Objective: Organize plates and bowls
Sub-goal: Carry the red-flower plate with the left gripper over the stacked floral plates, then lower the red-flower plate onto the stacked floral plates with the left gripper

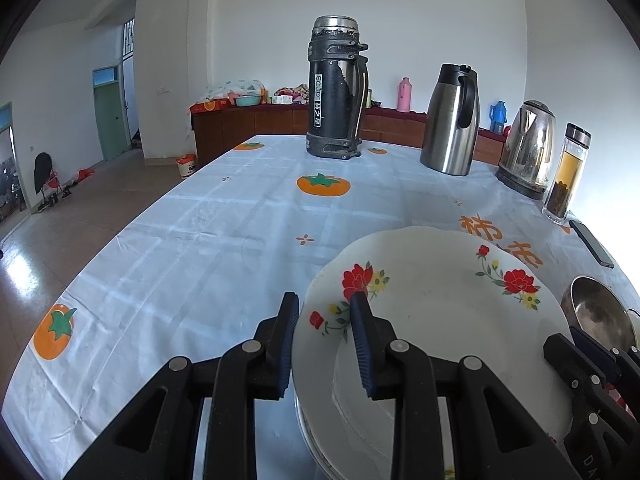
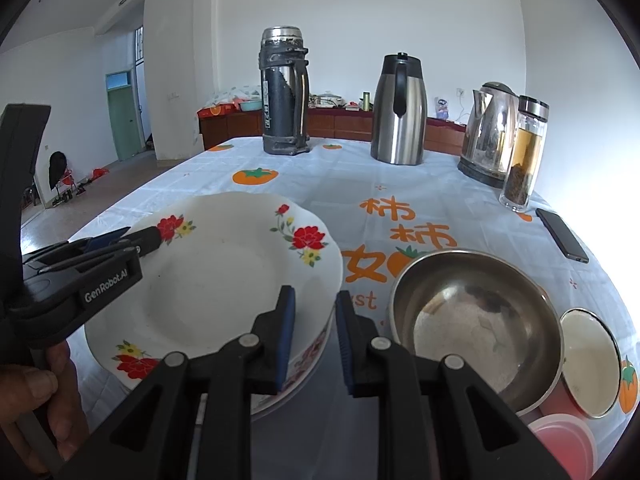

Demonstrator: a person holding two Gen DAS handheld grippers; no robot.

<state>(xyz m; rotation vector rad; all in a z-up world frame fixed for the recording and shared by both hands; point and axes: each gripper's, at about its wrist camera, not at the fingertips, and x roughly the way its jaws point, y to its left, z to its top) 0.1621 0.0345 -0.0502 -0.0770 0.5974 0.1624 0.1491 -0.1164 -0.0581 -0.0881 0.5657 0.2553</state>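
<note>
Left gripper (image 1: 326,336) straddling plate (image 1: 440,312) rim, bowl (image 2: 476,328) beside

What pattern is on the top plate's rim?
Red roses with small yellow flowers and green leaves on the white top plate; clearest in the right wrist view.

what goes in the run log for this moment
left hand-held gripper: open, straddling white floral ceramic plate rim | right hand-held gripper: open, straddling its right rim | round steel bowl: untouched
</note>
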